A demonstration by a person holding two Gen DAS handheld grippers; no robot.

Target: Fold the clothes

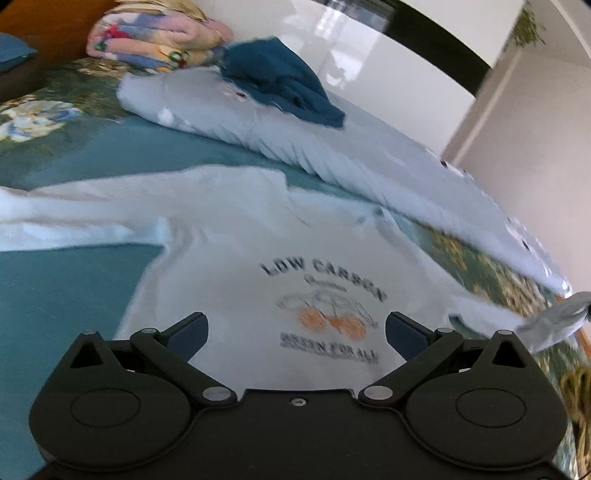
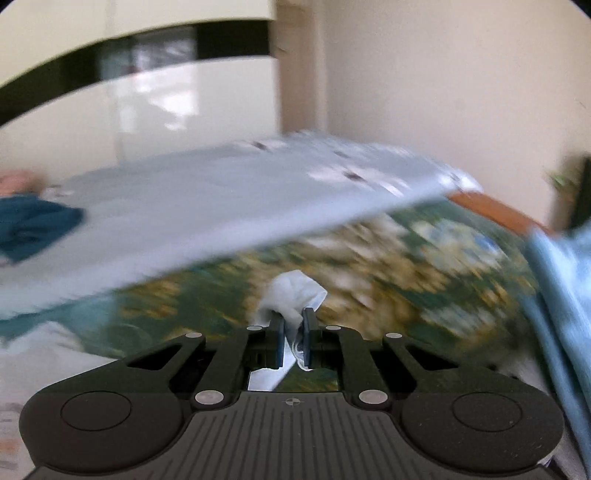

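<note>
Right gripper point(image 2: 293, 325) pinching a bunched edge of the white printed cotton T-shirt point(image 1: 258, 258) spread on the floral green bedspread point(image 1: 74, 155), left gripper point(image 1: 295, 332) spread above it; folding begun, next needing the pinched edge carried across.

A home bedroom: floral bedspread point(image 1: 55, 155), folded quilt point(image 1: 155, 40), wooden headboard point(image 1: 55, 22), strewn clothes.
</note>
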